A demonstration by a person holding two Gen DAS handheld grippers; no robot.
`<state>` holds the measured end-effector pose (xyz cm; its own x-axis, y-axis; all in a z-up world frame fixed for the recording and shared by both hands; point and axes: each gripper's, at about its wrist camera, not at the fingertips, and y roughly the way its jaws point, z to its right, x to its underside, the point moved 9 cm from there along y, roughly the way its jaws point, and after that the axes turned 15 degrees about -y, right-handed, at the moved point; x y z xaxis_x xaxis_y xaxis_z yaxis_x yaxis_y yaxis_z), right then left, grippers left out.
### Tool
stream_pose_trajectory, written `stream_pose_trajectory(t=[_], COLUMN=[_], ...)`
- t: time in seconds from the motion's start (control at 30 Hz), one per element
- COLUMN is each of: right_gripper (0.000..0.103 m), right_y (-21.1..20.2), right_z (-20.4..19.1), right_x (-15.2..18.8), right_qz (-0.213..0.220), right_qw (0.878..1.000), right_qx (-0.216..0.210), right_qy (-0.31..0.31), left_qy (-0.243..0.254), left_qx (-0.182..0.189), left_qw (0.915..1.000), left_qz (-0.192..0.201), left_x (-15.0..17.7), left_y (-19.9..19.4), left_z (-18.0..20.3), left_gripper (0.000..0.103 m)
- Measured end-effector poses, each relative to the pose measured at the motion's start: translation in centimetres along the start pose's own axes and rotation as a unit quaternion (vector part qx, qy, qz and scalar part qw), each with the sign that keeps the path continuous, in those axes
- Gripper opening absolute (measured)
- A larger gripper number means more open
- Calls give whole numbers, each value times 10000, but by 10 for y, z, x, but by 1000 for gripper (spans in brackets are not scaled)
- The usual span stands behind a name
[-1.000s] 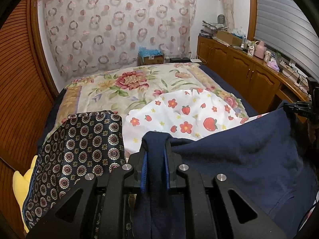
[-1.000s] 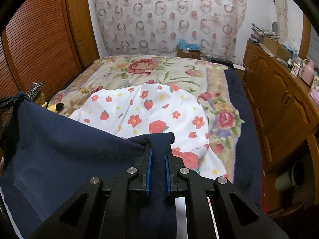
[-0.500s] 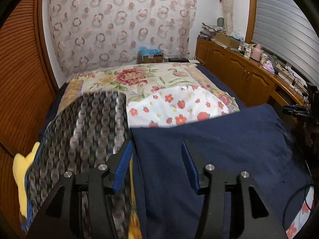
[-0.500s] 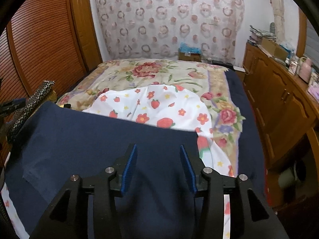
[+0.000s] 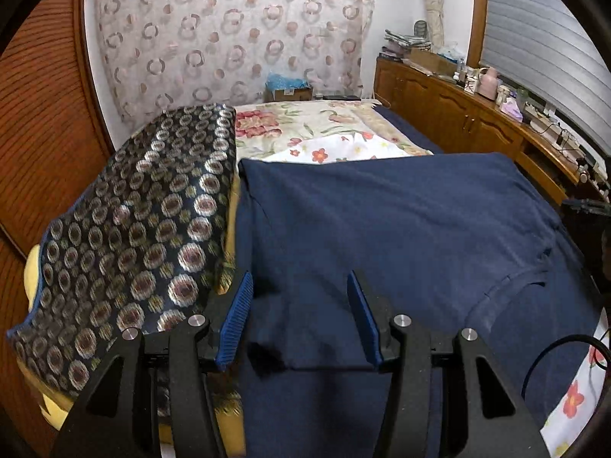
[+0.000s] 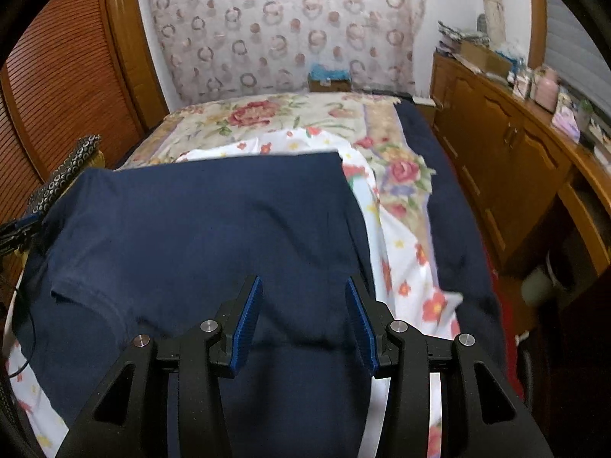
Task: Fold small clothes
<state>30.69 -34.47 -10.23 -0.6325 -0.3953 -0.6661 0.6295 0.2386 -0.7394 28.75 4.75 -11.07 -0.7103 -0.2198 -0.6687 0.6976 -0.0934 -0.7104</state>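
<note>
both grippers, left gripper (image 5: pixel 301 316) and right gripper (image 6: pixel 303 316), hover with jaws spread wide and hold nothing, low over the near edge of the dark navy cotton t-shirt (image 5: pixel 382 229). the shirt lies flat beside the dark medallion-patterned fabric (image 5: pixel 145 229), apparently laid out smooth so a fold can start.

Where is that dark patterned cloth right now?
In the left wrist view, the patterned cloth lies on the left, right beside the navy shirt on the bed.
</note>
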Motion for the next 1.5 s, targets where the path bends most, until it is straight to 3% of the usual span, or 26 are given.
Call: stream_pose_trajectory(t=[0.3,0.53,0.7,0.87,0.97,1.13,1.4,1.43,1.5], right_gripper=[47,47,47,47,47,47,47,46,29], right_y=[20,31,34,31,31,27,27,27,28], right_z=[-2,9,2,-2,0,-1,-1,-1,0], right_x=[7,-8,-3,5,4,4,2,2,1], right_qz=[-312,-159,-57,21,22,47,-3,-42,-96], right_qw=[9990,9993,9996,9997,9997,9997,9998,9999,9998], right_qx=[-192,-96,50,125,114,60,93,117,158], right_qy=[241,335,258,215,216,231,168,120,62], left_qy=[-84,-237,-284,-190,-111,-15,-4,8,67], left_qx=[20,-45,-107,-208,-136,-216,-452,-443,-495], left_qw=[9999,9996,9995,9996,9998,9996,9990,9990,9987], left_qz=[-101,-149,55,25,72,177,-73,-84,-106], left_x=[26,36,34,29,27,20,20,21,24], left_y=[-7,-11,-16,-11,-9,-9,8,10,13], left_z=[-3,-10,-14,-17,-13,-11,-15,-15,-15], left_gripper=[53,53,52,38,23,21,21,21,21])
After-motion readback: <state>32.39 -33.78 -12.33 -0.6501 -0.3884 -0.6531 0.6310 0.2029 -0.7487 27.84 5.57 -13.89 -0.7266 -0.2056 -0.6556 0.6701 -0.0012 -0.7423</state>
